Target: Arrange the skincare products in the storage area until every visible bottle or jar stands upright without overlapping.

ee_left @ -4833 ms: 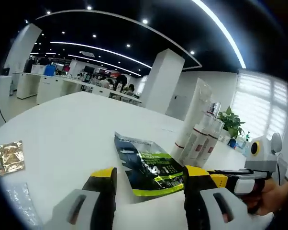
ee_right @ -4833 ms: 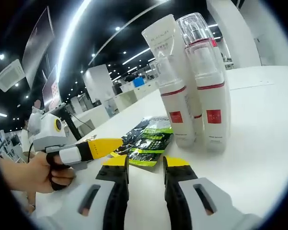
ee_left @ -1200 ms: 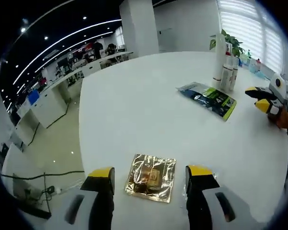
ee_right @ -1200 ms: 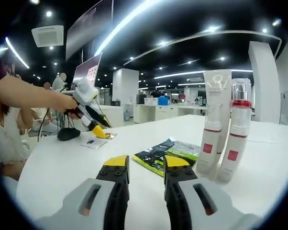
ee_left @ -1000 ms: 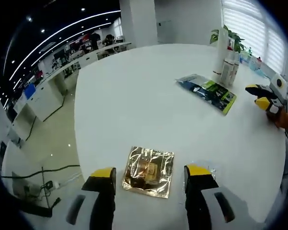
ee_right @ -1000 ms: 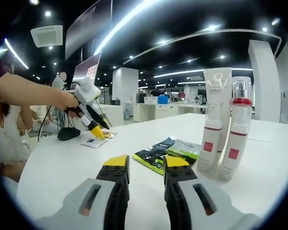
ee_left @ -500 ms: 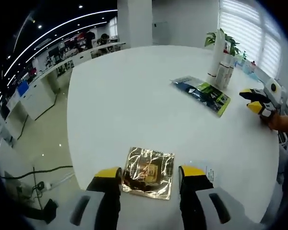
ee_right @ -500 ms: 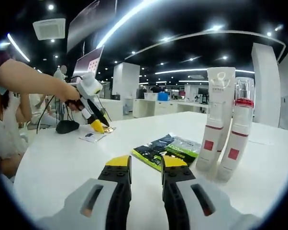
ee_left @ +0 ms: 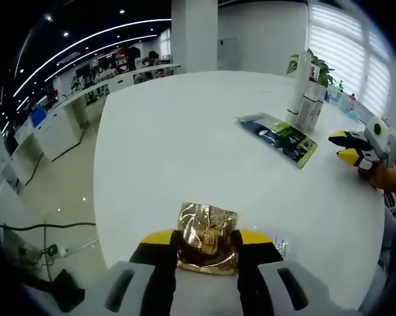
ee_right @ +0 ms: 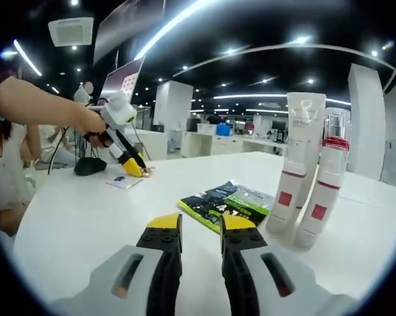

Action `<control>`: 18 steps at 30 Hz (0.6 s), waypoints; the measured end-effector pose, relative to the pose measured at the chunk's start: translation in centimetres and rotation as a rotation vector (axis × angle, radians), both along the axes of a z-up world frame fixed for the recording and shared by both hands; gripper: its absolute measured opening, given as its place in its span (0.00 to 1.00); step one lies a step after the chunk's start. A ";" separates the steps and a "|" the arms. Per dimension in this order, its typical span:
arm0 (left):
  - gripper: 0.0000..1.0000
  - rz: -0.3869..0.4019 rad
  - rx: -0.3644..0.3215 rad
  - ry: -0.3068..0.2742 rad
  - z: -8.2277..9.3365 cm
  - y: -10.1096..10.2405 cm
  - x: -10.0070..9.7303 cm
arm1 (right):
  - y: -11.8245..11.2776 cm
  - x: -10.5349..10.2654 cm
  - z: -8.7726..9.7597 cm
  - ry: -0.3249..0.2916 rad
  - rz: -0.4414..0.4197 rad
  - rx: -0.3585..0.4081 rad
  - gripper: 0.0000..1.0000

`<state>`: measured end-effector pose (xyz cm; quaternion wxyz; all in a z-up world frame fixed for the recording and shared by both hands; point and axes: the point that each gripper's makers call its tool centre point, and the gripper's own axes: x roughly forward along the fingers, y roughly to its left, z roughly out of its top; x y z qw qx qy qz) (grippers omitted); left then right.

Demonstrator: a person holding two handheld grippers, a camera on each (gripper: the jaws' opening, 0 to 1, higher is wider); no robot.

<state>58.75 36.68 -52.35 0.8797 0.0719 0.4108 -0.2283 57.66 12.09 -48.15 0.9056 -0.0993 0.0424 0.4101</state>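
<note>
A white tube (ee_right: 306,122) and two pump bottles with red bands (ee_right: 285,204) (ee_right: 321,197) stand upright, close together, on the white table (ee_right: 73,224); in the left gripper view the bottles (ee_left: 308,108) are small at the far right. A black-and-green flat packet (ee_right: 227,204) lies just left of them. My left gripper (ee_left: 207,242) is shut on a crumpled gold foil sachet (ee_left: 208,230) near the table's edge. My right gripper (ee_right: 201,232) hovers in front of the packet, jaws a narrow gap apart with nothing between them.
A small clear sachet (ee_left: 280,245) lies beside the left jaws. A hand holds the left gripper (ee_right: 133,168) at the far left of the right gripper view, near a black object (ee_right: 89,166). A potted plant (ee_left: 316,62) stands behind the bottles. The table's round edge (ee_left: 99,197) drops to the floor.
The left jaws have closed in from either side onto the gold sachet, which now sits crumpled between them. The right gripper has barely moved.
</note>
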 end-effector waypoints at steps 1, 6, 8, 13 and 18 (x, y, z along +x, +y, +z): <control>0.35 -0.002 0.002 0.000 0.0 -0.2 -0.1 | 0.0 0.0 0.0 0.001 -0.001 0.002 0.21; 0.22 0.008 -0.034 -0.005 0.0 -0.5 0.1 | 0.0 0.0 -0.1 0.001 -0.003 -0.009 0.21; 0.08 -0.003 -0.050 -0.011 -0.1 -0.6 0.0 | -0.1 0.0 0.0 0.000 -0.003 -0.002 0.20; 0.05 0.028 -0.062 -0.047 0.1 -0.8 0.2 | -0.1 0.1 -0.1 0.001 -0.005 -0.003 0.20; 0.03 0.078 -0.159 0.045 0.6 -2.6 -0.2 | -0.2 0.2 0.1 -0.001 -0.009 0.003 0.19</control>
